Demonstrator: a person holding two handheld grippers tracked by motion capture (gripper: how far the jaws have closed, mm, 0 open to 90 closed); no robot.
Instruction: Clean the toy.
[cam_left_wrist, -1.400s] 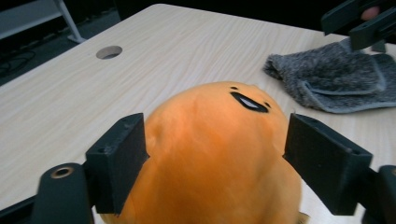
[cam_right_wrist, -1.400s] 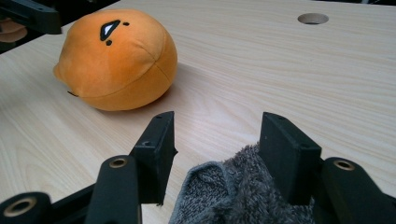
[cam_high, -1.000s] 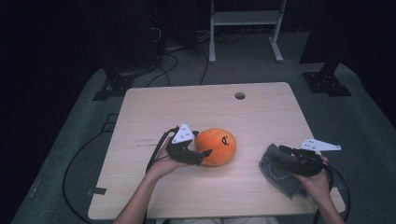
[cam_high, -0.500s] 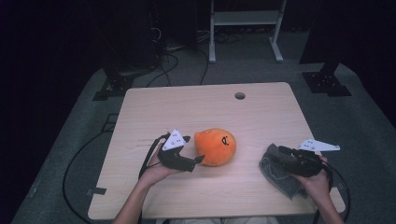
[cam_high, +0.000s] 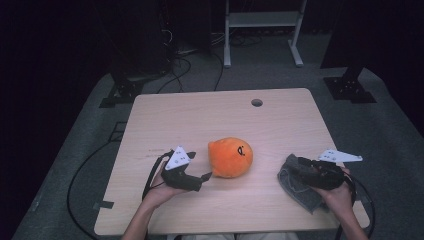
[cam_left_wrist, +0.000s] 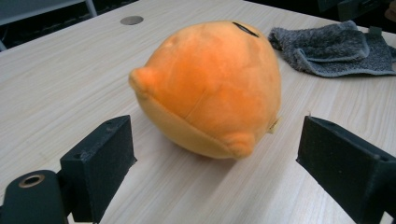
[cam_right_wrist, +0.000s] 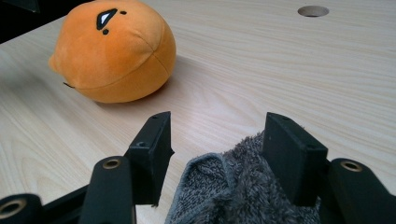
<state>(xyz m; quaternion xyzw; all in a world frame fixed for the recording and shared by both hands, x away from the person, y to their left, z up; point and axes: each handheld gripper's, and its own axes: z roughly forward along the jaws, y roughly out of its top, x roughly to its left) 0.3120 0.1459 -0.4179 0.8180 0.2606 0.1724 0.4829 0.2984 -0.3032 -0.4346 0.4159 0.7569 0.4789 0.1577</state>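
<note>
orange plush (cam_high: 230, 157) sits mid-table, just beside the left gripper (cam_high: 204, 176); its jaws have just been opening, wide now w/ nothing between; right gripper (cam_high: 295, 167) is on the grey towel (cam_high: 300, 187), well apart from the plush, jaws spread, fabric between but prob not pinched; risk imo: round plush rolls off if nudged, or towel slips loose

Bare table (cam_high: 200, 120) lay open behind and left of the plush (cam_high: 231, 157), which blocked the path straight ahead of the left gripper (cam_high: 204, 176), with a clear lane between plush and grey cloth (cam_high: 296, 187) under the right gripper (cam_high: 296, 166).
</note>
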